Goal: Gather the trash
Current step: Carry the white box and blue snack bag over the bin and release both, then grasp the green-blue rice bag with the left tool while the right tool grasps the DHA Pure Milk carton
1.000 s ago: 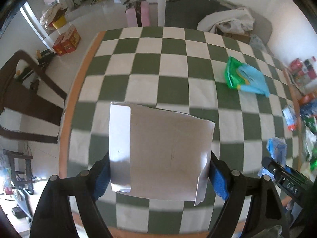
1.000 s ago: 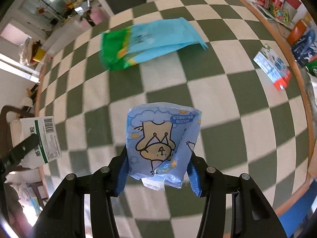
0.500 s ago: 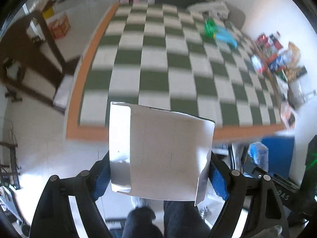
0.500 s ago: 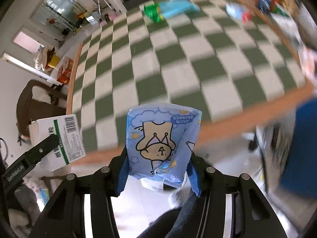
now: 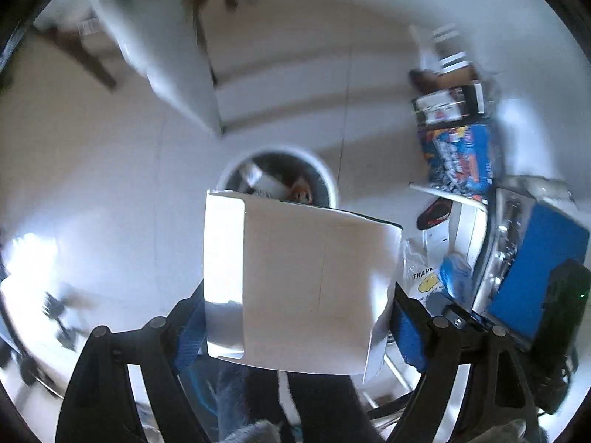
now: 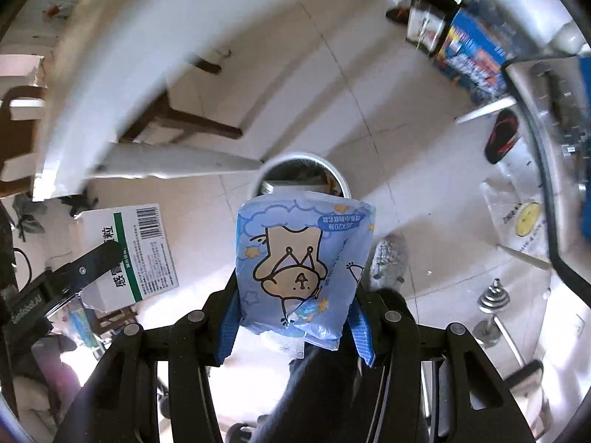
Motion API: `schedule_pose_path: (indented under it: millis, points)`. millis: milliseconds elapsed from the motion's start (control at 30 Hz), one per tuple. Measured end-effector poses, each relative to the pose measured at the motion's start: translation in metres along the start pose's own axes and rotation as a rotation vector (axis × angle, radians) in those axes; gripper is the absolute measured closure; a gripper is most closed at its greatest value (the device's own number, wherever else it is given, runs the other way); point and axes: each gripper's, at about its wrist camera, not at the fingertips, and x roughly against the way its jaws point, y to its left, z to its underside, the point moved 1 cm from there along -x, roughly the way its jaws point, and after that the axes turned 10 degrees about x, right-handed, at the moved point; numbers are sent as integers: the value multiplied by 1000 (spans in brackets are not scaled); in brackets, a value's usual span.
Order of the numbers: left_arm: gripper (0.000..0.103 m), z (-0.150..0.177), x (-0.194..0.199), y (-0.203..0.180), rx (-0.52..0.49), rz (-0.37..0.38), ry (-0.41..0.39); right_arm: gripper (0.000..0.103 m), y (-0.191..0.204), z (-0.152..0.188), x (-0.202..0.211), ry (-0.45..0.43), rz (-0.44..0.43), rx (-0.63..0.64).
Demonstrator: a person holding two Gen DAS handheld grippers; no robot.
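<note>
My left gripper (image 5: 297, 325) points down at the floor with a white cardboard box (image 5: 303, 288) between its blue pads; its jaws are opening, and the box still sits between them. Just past the box's top edge stands a round white trash bin (image 5: 330, 181) with litter inside. My right gripper (image 6: 295, 317) is shut on a blue tissue pack with a cartoon bear (image 6: 303, 258), held over the same bin (image 6: 258, 181). The right wrist view also shows the box's barcode side (image 6: 140, 251) at the left.
A white table edge and dark wooden legs (image 6: 177, 118) lie beyond the bin. Blue snack packaging (image 5: 460, 158), a black slipper (image 5: 434, 212), a clear plastic bag (image 6: 517, 217) and a dumbbell (image 6: 493, 301) crowd the right. The person's dark trouser legs (image 6: 317, 387) are below the grippers.
Both grippers swung off the checkered table and down toward the floor; the trash bin now lies beneath them. The box and the tissue pack stayed in the jaws.
</note>
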Motion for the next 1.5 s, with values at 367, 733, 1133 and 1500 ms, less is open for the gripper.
schedule_pose_path:
  millis: [367, 733, 1133, 1500]
  points:
    - [0, -42, -149, 53, 71, -26, 16, 29, -50, -39, -235, 119, -80, 34]
    - [0, -11, -115, 77, 26, -215, -128, 0, -41, -30, -241, 101, 98, 136]
    - [0, 47, -45, 56, 27, -218, -161, 0, -9, -4, -147, 43, 243, 197]
    - [0, 97, 47, 27, -11, -205, -193, 0, 24, 27, -29, -21, 246, 209]
